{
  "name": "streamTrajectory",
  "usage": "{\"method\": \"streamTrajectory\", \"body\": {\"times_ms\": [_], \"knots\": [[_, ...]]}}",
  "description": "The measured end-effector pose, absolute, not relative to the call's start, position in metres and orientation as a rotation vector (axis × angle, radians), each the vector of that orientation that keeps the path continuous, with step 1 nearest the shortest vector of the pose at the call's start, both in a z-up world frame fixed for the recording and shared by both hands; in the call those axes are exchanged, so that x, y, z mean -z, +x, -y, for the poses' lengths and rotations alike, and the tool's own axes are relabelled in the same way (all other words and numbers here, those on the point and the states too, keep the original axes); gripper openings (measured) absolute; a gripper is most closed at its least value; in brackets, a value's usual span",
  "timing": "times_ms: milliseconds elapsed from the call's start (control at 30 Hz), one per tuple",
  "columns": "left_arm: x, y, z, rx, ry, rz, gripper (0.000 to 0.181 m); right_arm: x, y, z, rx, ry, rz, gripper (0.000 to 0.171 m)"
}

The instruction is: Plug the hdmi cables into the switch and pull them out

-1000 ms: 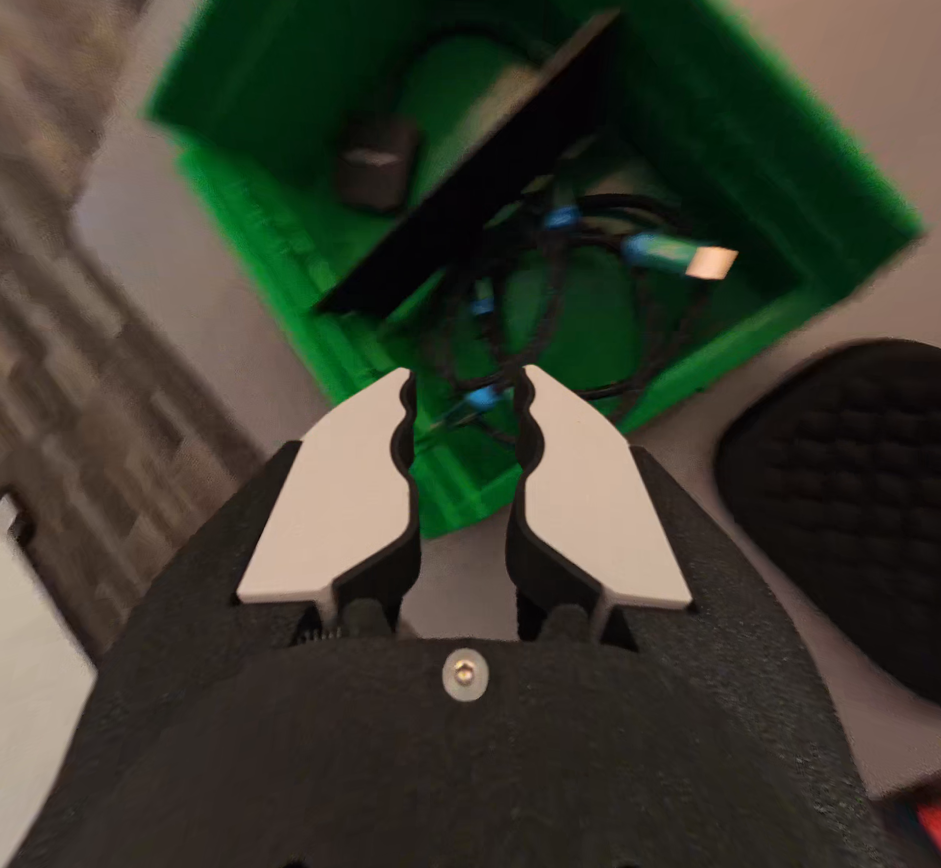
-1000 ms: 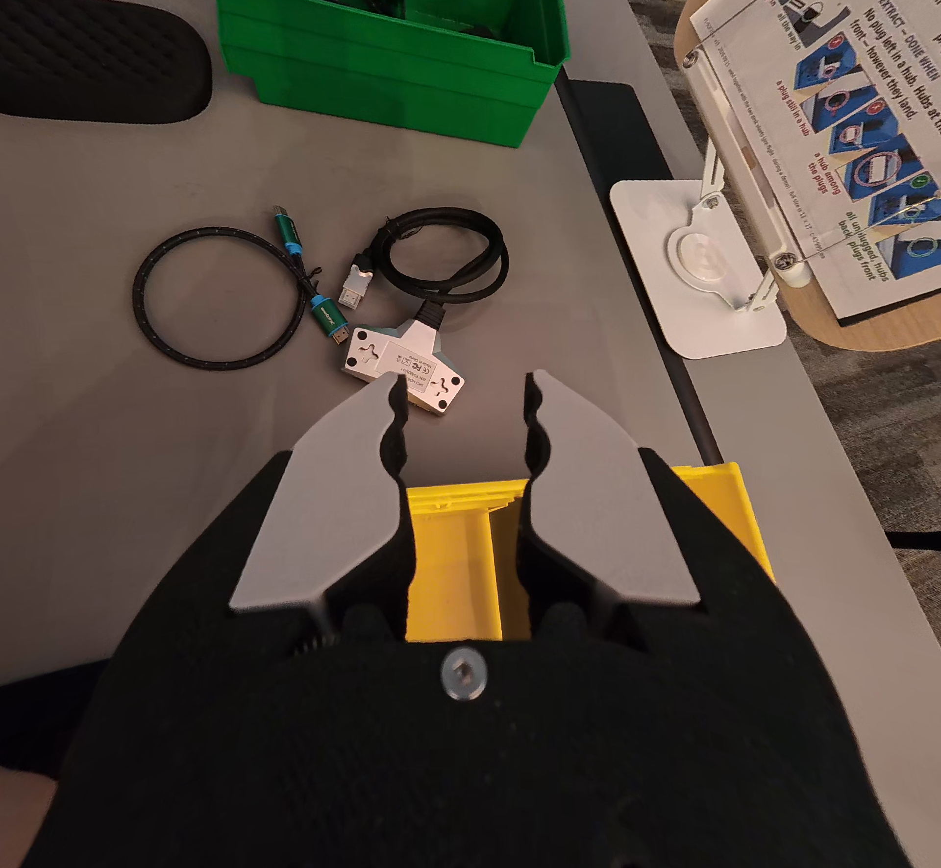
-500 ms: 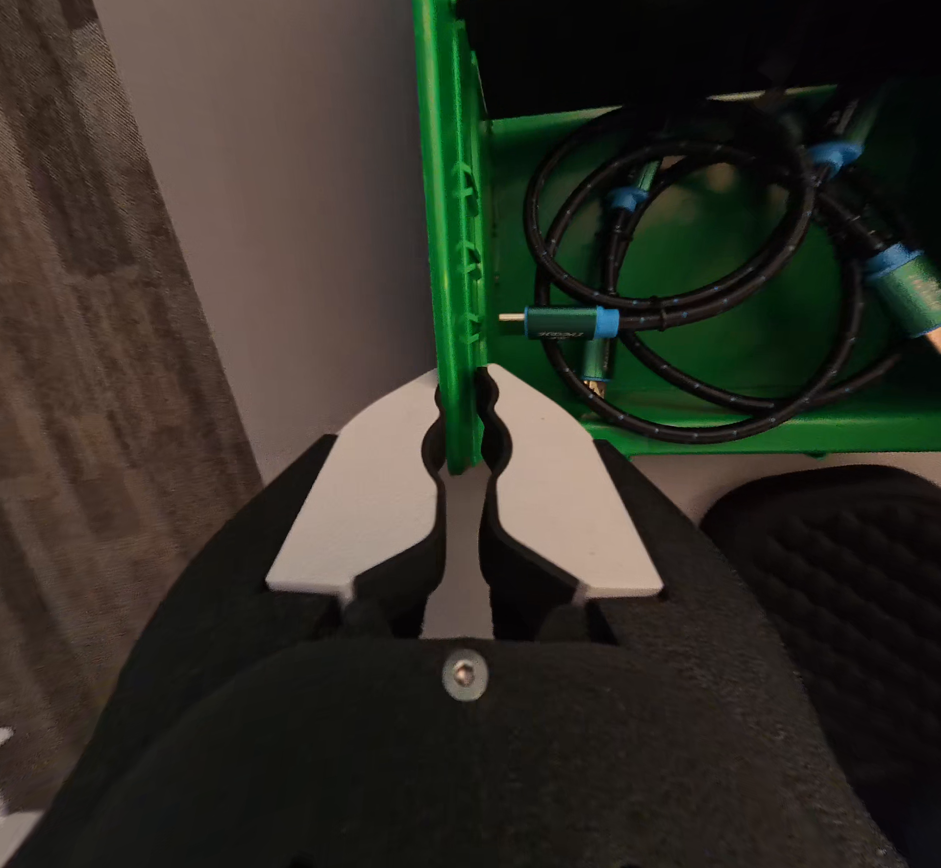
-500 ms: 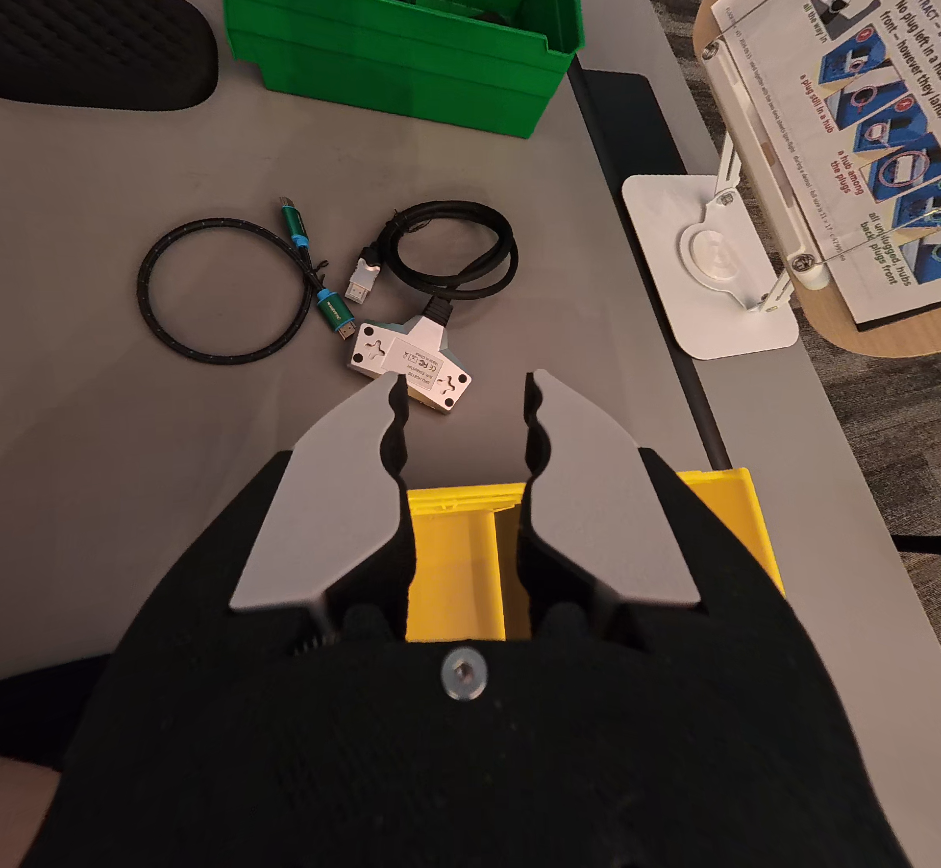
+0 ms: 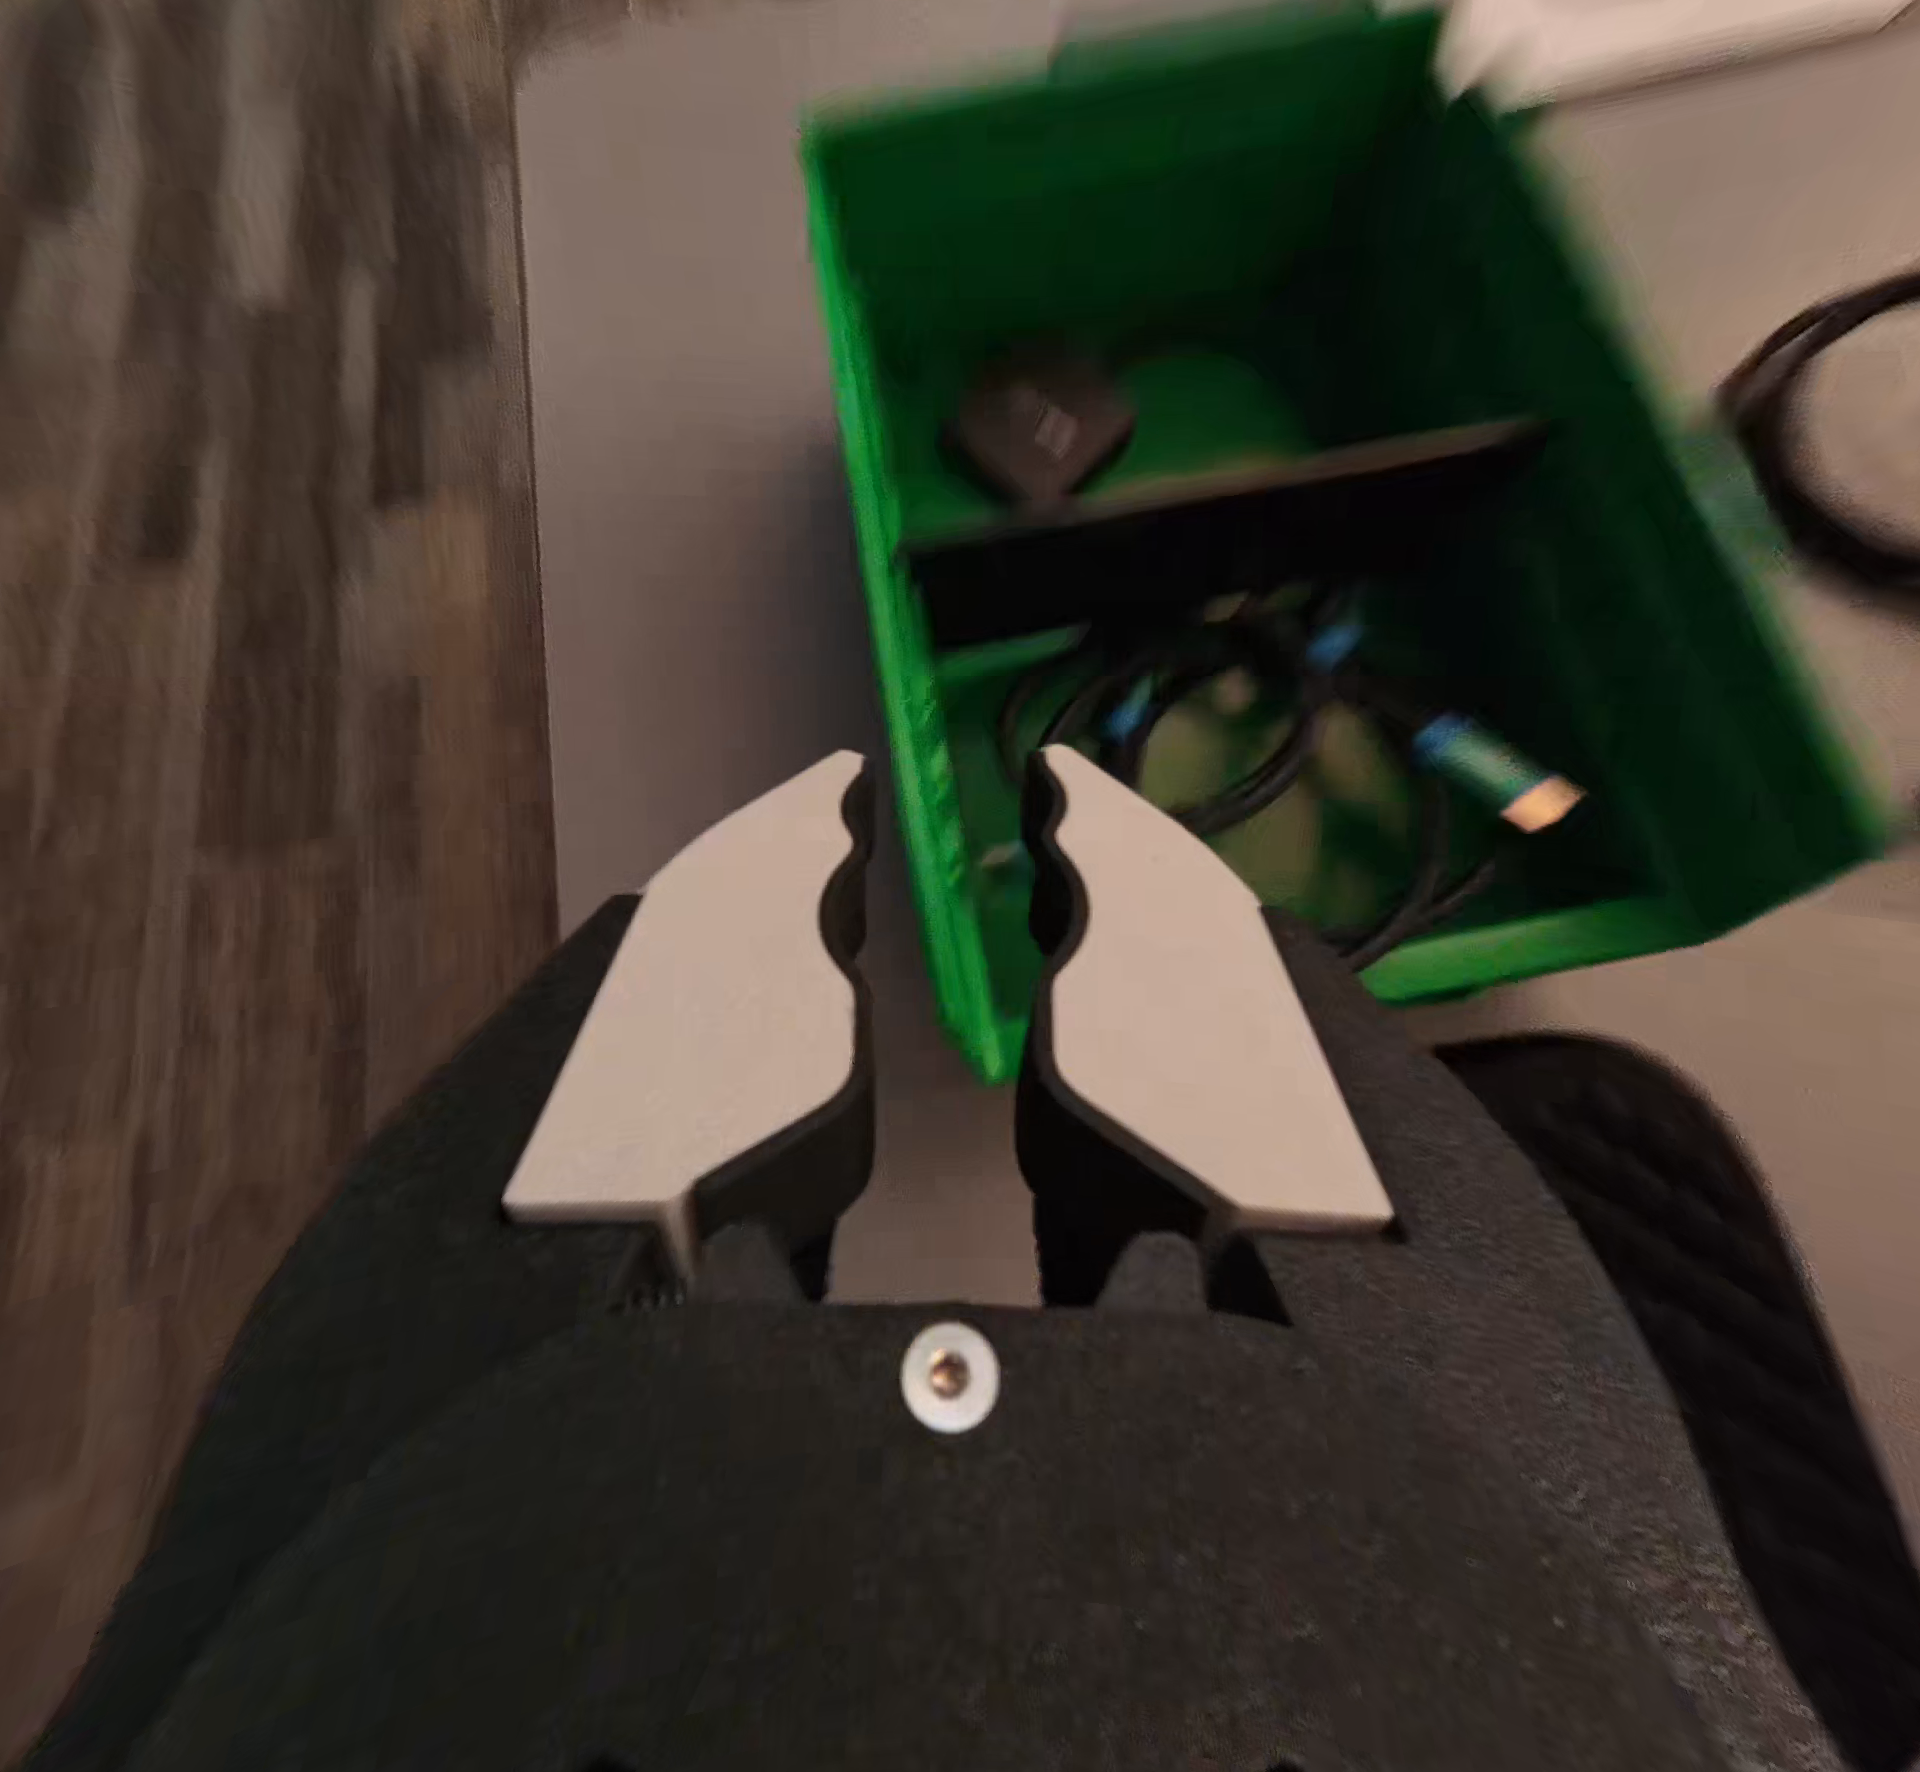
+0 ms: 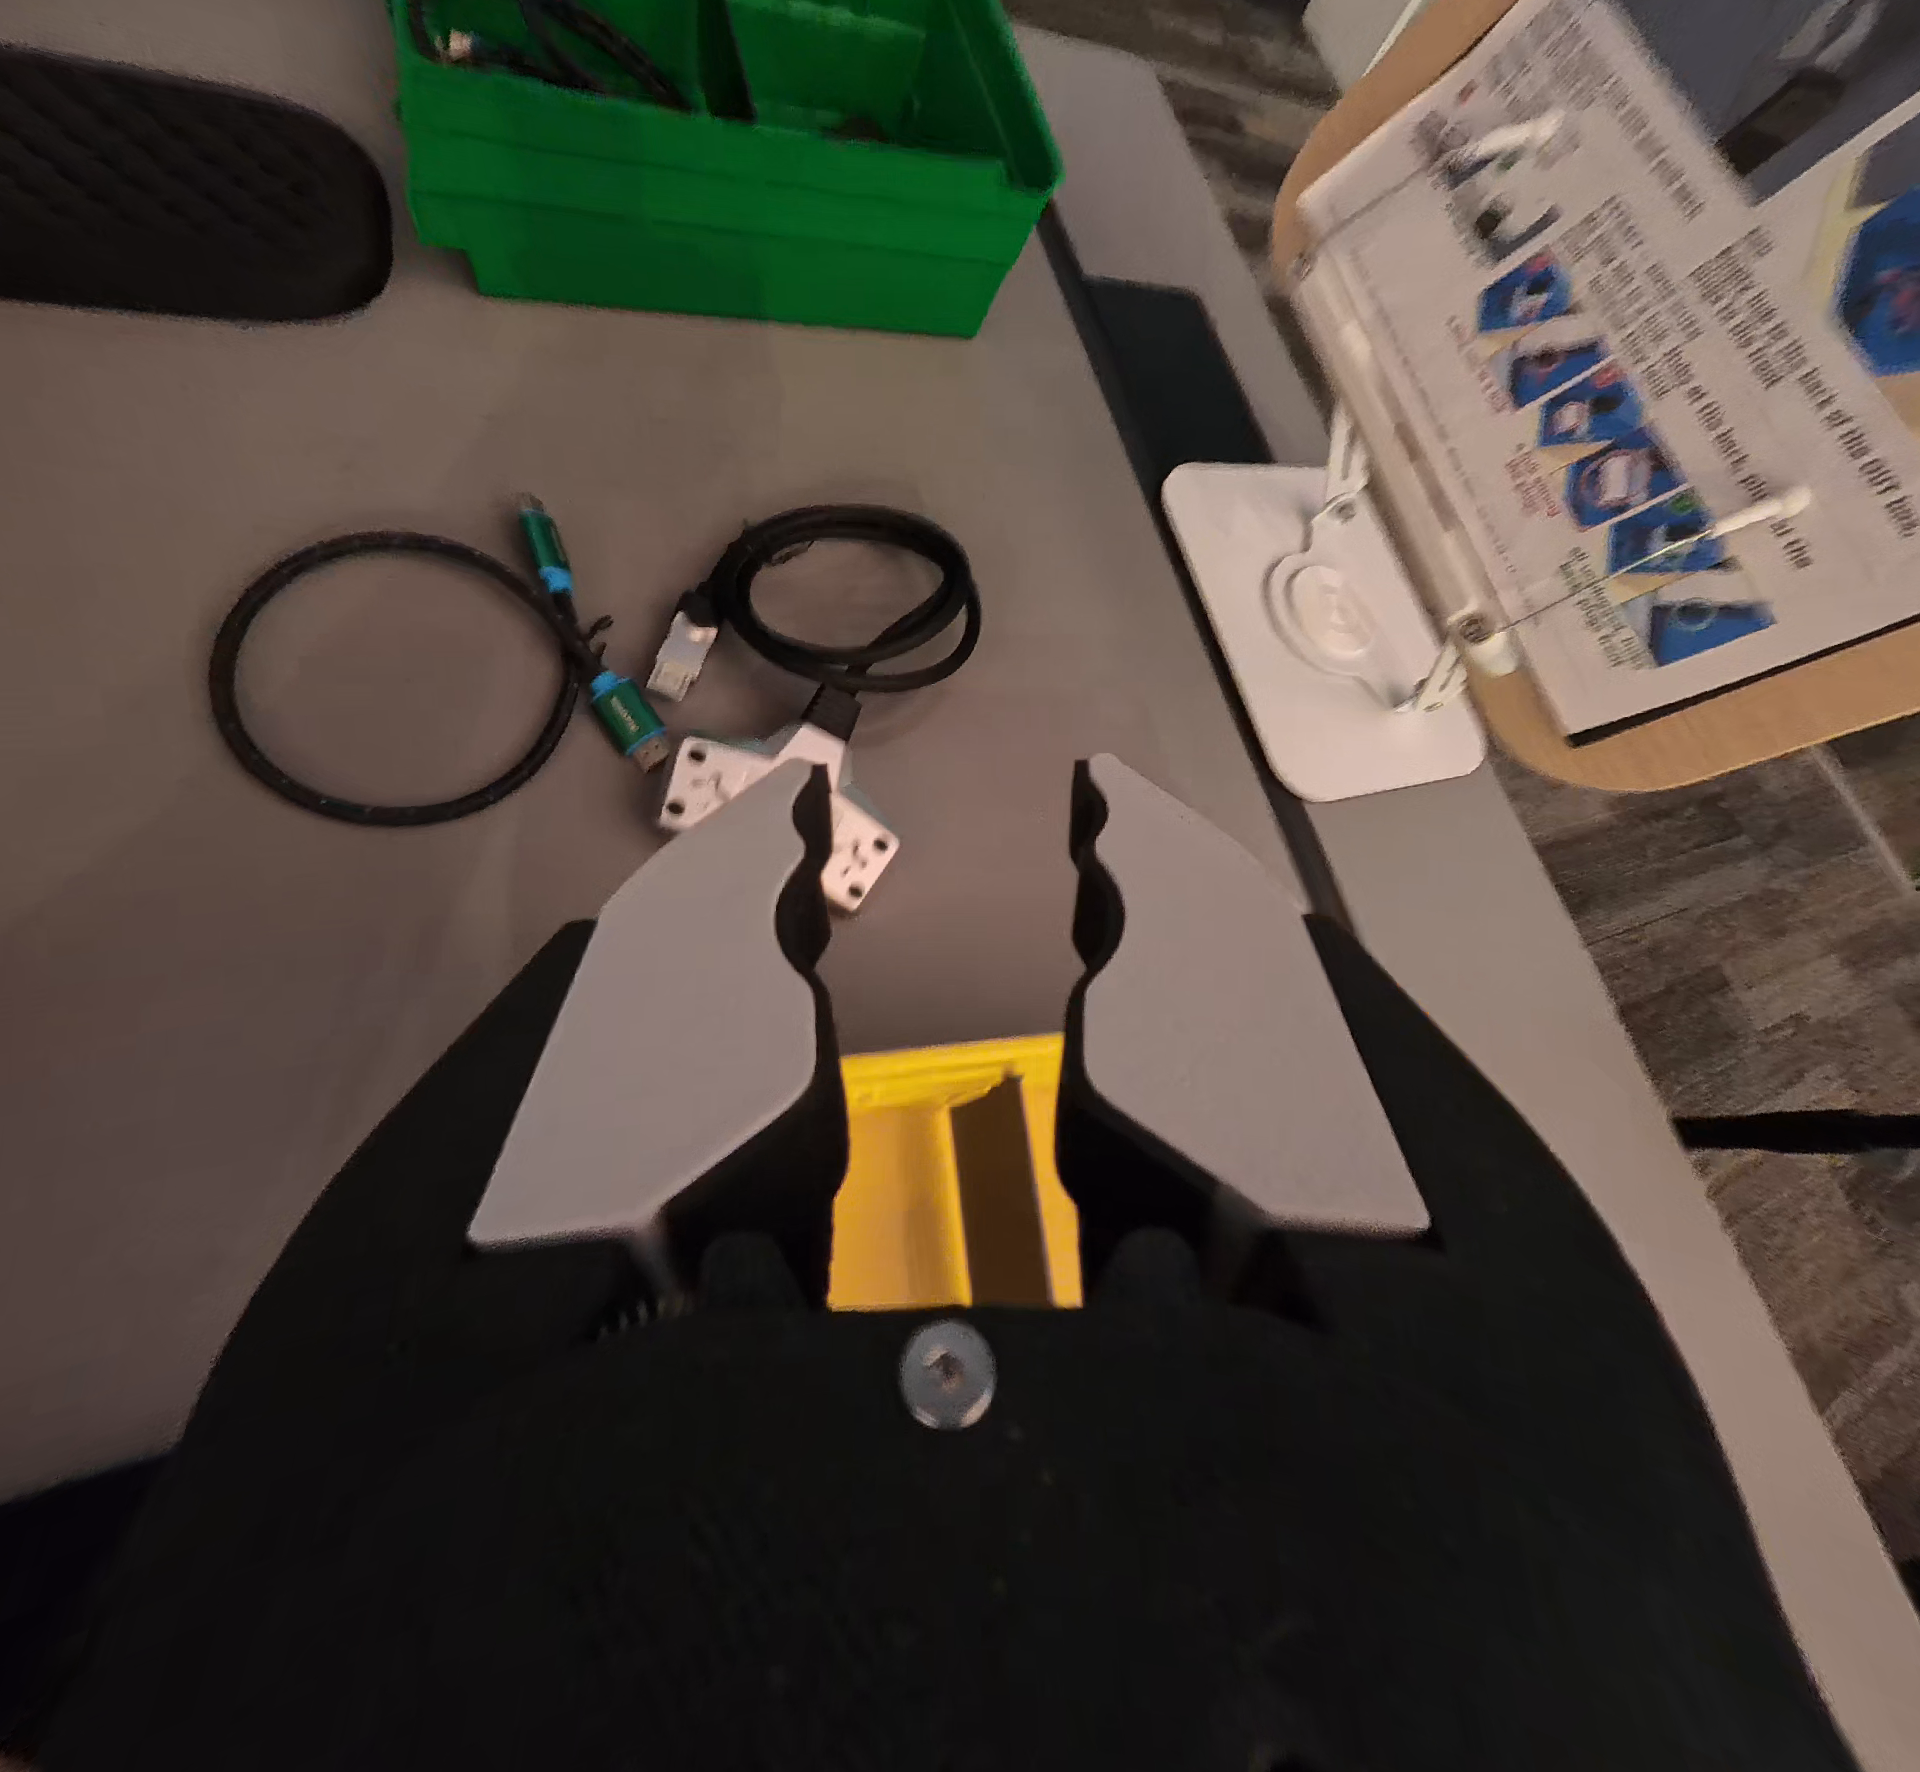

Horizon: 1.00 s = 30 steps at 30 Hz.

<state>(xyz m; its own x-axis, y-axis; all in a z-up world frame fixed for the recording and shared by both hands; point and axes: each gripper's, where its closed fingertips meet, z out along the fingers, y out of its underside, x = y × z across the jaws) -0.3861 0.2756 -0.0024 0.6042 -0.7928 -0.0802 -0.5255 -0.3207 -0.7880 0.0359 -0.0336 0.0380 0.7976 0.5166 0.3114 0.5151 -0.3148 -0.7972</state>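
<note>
Your left wrist cam sits close over the green bin [image 5: 1683, 517], looking down into it just past your fingertips. Your right cam looks from farther back across the table [image 6: 312, 1047]; both catch that bin [image 6: 727, 216].

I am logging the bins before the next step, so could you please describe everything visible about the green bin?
The green bin is an open-topped plastic box with ribbed walls, standing upright on the grey table. A dark divider splits it: coiled braided cables lie in one compartment, a small dark device in the other. The open left tool straddles its side wall.
</note>
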Motion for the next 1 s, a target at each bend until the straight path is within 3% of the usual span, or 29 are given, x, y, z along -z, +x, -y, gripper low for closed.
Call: {"method": "streamTrajectory", "body": {"times_ms": [67,133,367,633,800,1000], "knots": [[-0.035,-0.355,-0.235,0.578,-1.776,-1.113,0.034,-0.059,0.034,0.027,0.031,-1.872,0.723,0.044],[-0.040,-0.320,-0.182,0.657,-1.601,-1.252,0.043,-0.079,0.032,0.023,0.069,-1.774,0.680,0.044],[0.051,-0.210,-0.032,0.668,-1.501,-1.762,0.039,-0.106,0.003,0.021,0.075,-1.587,0.716,0.044],[0.130,-0.140,-0.016,0.439,-1.564,-2.114,0.038,-0.089,-0.008,0.023,0.148,-1.641,0.850,0.044],[0.153,-0.136,-0.015,0.409,-1.611,-2.226,0.035,-0.087,-0.007,0.026,0.130,-1.650,0.870,0.043],[0.156,-0.136,0.017,0.590,-1.538,-2.327,0.018,-0.083,-0.002,0.028,0.136,-1.672,0.874,0.042]]}}
